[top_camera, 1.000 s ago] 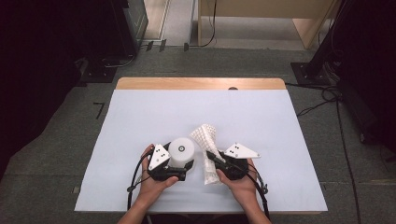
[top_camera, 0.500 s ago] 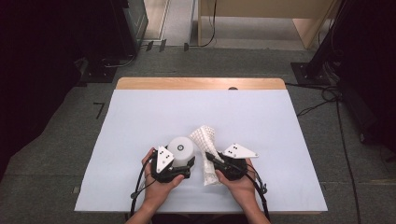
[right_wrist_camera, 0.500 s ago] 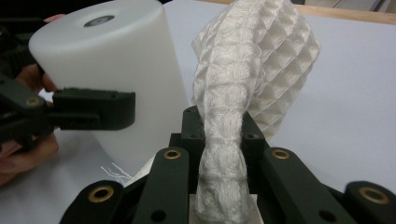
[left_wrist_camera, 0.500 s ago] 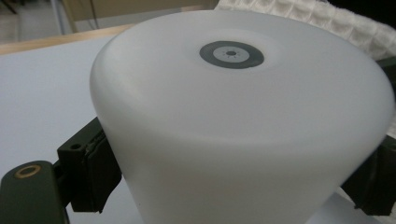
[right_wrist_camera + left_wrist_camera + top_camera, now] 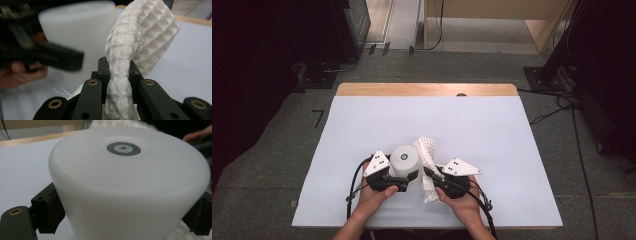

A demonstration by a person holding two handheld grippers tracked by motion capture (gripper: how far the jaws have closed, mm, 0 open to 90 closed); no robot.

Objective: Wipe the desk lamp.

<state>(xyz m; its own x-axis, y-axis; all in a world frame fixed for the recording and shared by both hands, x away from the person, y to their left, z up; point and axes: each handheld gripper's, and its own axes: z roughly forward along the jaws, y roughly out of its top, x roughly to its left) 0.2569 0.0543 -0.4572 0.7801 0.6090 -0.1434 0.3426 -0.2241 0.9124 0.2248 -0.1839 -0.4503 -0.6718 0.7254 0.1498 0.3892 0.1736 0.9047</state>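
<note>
Left hand-held gripper [image 5: 404,176], its jaws just closed onto the upright white cylinder [image 5: 405,160]; right hand-held gripper [image 5: 428,172] pinches the waffle cloth [image 5: 426,150] touching the cylinder's right side.

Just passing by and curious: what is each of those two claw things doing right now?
Left gripper: jaws have just closed on the white cylinder.
Right gripper: jaws shut on the white waffle cloth.

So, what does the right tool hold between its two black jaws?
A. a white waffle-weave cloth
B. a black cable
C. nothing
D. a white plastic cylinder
A: in the right gripper view the right tool has its jaws closed on a bunched white waffle-weave cloth, while the white plastic cylinder sits in the left tool.
</note>
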